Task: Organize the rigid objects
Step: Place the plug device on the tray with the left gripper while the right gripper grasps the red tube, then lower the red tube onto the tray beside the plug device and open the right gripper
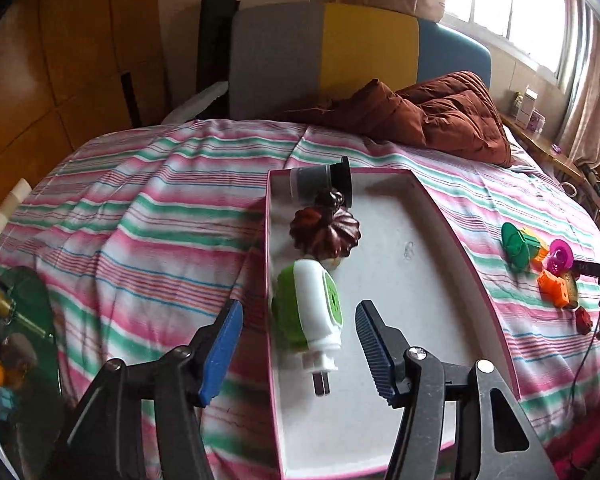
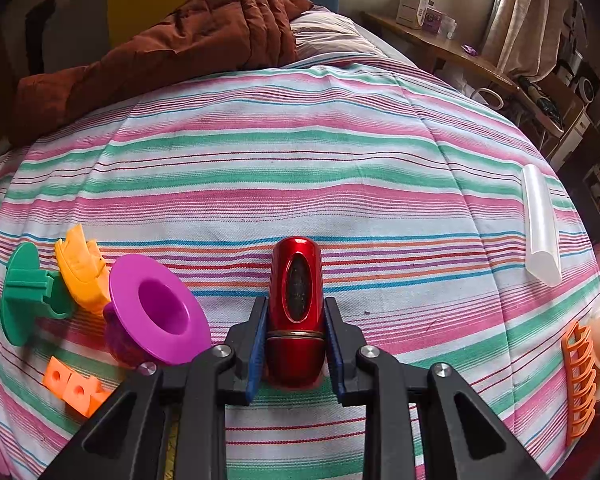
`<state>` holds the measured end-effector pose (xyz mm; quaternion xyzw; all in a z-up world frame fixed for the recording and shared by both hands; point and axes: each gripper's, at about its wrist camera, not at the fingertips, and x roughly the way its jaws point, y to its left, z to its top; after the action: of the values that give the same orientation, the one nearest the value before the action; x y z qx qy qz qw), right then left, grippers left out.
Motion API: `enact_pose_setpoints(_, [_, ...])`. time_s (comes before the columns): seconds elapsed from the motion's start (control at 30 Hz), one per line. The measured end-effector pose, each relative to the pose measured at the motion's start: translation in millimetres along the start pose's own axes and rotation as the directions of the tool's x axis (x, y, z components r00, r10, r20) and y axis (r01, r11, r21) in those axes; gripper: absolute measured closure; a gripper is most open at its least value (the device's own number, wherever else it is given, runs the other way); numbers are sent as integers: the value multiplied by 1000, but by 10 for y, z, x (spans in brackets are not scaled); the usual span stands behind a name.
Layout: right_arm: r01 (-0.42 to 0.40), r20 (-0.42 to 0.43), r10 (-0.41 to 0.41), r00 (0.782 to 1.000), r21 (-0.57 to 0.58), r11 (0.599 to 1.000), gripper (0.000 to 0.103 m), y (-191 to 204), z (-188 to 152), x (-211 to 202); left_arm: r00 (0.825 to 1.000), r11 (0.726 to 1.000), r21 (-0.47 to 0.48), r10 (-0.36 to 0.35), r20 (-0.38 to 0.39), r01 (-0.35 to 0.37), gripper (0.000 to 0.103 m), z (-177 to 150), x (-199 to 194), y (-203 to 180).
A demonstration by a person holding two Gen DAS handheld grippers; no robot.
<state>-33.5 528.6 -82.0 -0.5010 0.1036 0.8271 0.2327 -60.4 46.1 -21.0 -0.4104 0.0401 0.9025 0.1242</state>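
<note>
Red tube (image 2: 296,312) btwn R fingers (image 2: 258,344)

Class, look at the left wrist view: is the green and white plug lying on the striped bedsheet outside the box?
No: the green and white plug lies inside the white box, in front of the brown ornament.
</note>
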Motion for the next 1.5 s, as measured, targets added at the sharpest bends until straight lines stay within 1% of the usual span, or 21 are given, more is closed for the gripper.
enact_pose_setpoints(0.17, [-6,0,6,1000,24,1000,77,-16,7,-7,1000,1000,-30,-2,1,2,43,-92,-134,31])
enact_pose_setpoints(0.33, [-32,2,32,999,92,995,77,-105,34,-49,1000,999,-37,-4,10,5,43,-152,-235,22])
enact_pose_setpoints(0.43, [-64,44,58,997,133,989,77,-163,40,-205,1000,999,-36,-6,18,7,43,-163,-261,11])
enact_pose_setpoints(0.57, [-104,78,96,992,109,989,77,-66,88,-444,1000,999,-41,-14,12,14,43,-180,-249,8])
enact_pose_setpoints(0.63, [-145,96,137,986,78,986,77,73,101,-600,1000,998,-52,-20,14,20,43,-201,-252,21])
enact_pose_setpoints(0.77, [-244,118,245,962,-29,969,78,527,77,-923,1000,997,-74,-14,17,16,43,-242,-267,80])
enact_pose_setpoints(0.87, [-325,111,340,934,-138,936,77,1030,7,-1151,1000,996,-90,-5,27,8,43,-264,-293,144])
enact_pose_setpoints(0.93, [-381,87,406,910,-212,900,77,1399,-76,-1273,1000,995,-99,-3,27,5,43,-277,-300,182])
enact_pose_setpoints(1.03, [-449,18,478,878,-312,837,78,1986,-249,-1380,1000,994,-111,2,28,1,43,-303,-312,239])
enact_pose_setpoints(1.1, [-498,-39,519,854,-352,792,78,2345,-379,-1392,1000,993,-118,3,28,0,43,-326,-322,275])
enact_pose_setpoints(1.13, [-514,-65,530,846,-367,775,78,2509,-439,-1382,1000,993,-120,3,27,0,43,-336,-326,290])
enact_pose_setpoints(1.2, [-529,-105,534,839,-390,754,78,2806,-552,-1344,1000,992,-126,6,27,-3,43,-356,-333,314])
enact_pose_setpoints(1.27, [-541,-148,530,835,-395,742,78,3056,-625,-1269,1000,991,-132,5,24,-2,43,-378,-333,340])
enact_pose_setpoints(1.43, [-549,-242,492,836,-360,755,77,3487,-699,-955,1000,989,-147,9,15,-7,43,-440,-320,401])
enact_pose_setpoints(1.5, [-540,-244,482,841,-344,768,77,3564,-724,-885,1000,988,-152,11,12,-9,43,-452,-310,424])
